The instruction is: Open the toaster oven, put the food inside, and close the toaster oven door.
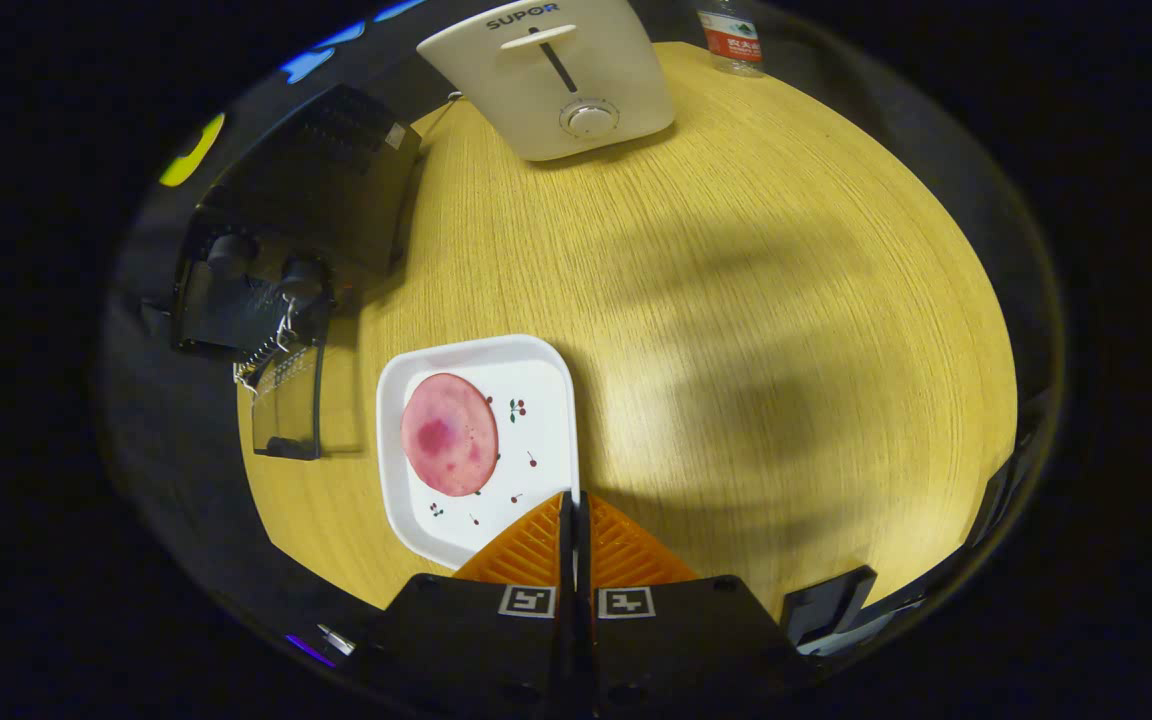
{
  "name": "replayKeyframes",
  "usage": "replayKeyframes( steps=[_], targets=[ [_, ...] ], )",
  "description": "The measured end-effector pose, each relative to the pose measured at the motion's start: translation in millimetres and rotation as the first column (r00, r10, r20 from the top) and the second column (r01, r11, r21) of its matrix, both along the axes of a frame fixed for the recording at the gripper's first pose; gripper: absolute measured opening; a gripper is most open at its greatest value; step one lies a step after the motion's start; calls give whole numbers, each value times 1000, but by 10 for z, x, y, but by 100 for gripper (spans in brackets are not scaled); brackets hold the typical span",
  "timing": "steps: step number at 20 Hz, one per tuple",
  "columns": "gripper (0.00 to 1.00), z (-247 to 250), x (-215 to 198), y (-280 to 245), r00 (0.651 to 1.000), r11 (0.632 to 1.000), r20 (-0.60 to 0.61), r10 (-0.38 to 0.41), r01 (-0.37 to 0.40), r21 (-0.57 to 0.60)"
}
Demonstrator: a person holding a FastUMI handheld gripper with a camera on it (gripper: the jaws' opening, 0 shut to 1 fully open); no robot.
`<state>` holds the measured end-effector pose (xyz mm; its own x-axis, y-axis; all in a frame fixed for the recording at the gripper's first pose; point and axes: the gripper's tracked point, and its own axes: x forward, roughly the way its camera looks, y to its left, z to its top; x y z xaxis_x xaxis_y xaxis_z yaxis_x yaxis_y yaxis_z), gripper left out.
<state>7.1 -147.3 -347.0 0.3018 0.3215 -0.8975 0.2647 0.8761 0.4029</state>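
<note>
Down at the bottom middle of the frame, my gripper [576,515] has its two fingers pressed flat together, nothing between them, so I'm holding zilch right now. The tips sit right over the near right corner of the white square plate with little cherry prints [546,385], which is on the round light wood table [766,330].

On that plate, left of centre, is the food: a round pink slice of something like ham, with a darker blotch in it [449,434]. So from my fingertips the slice is ahead and off to the left, pretty close. It's basically a flat disc, so no long axis to line up with; I'd guess any approach angle works, but it lies flat on the plate, which could make pinching an edge fiddly.

The black boxy toaster oven [321,190] is in the upper left of the frame, well beyond the plate and further left. It has two knobs on its face, and the glass door [288,405] looks already swung down, lying flat toward the plate with a wire rack peeking out. So I reckon the opening bit is done and the food is next.

Other stuff up top: a white appliance with a dial [556,75] and a clear plastic bottle with a red label [731,35], both far from me.

Next move as I see it: spread the fingers, swing left over the slice.
</note>
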Motion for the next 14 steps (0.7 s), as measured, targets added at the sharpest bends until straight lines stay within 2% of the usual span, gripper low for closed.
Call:
replayKeyframes(
  steps=[4,14],
  targets=[
    [2,144,-12,65,996,994,48,-71,67,82],
    [2,745,-182,168,968,957,143,-207,170,234]
  ],
)
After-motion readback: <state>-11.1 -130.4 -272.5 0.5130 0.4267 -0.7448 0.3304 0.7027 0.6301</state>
